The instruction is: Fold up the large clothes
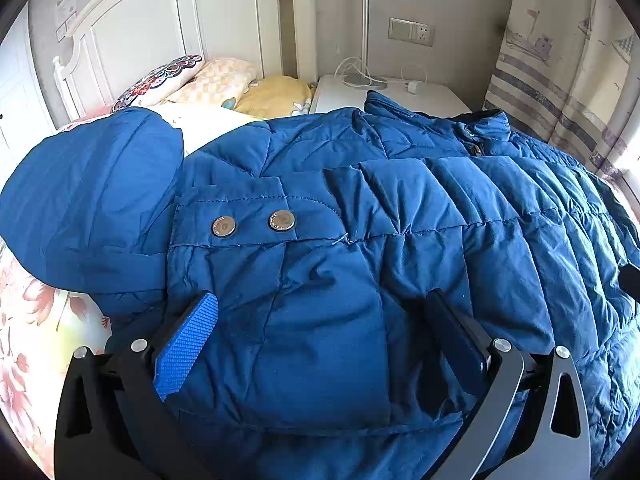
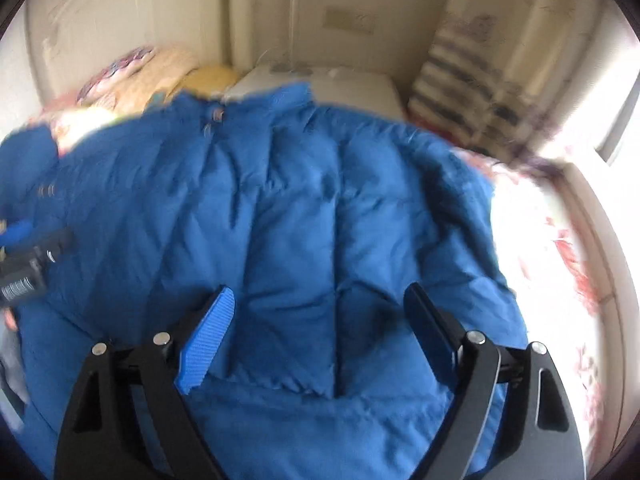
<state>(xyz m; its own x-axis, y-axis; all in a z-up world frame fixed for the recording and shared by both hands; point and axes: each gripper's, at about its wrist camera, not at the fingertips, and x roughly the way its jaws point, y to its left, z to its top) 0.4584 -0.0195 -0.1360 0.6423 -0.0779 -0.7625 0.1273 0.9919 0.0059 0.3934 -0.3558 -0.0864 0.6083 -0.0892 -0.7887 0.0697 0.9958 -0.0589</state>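
Lying spread across a floral-sheeted bed (image 1: pixel 28 320), a blue quilted down jacket (image 1: pixel 400 208) fills both views; its collar and zip pull (image 1: pixel 476 148) point toward the far end, where a white nightstand (image 1: pixel 344 92) stands beside a white headboard (image 1: pixel 160 24); a folded sleeve cuff with two metal snaps (image 1: pixel 256 224) lies on the left part of the jacket, and a rounded blue piece, seemingly the hood, sits at the far left edge.

The left gripper (image 1: pixel 320 312) hangs over the near left part of the jacket with its fingers spread wide; a hump of fabric lies between them, but the pads do not press it; whether the tips touch the cloth I cannot tell.

The right gripper (image 2: pixel 320 304), in a motion-blurred view, stands over the middle of the jacket with its fingers wide apart and nothing gripped; the quilted panel shows between them.

Pillows (image 1: pixel 208 80) are piled at the far left by the headboard; a lamp pole with white cables stands on the nightstand; a striped curtain (image 1: pixel 560 80) hangs at far right; at the left edge of the right wrist view the other gripper's black body shows, blurred.
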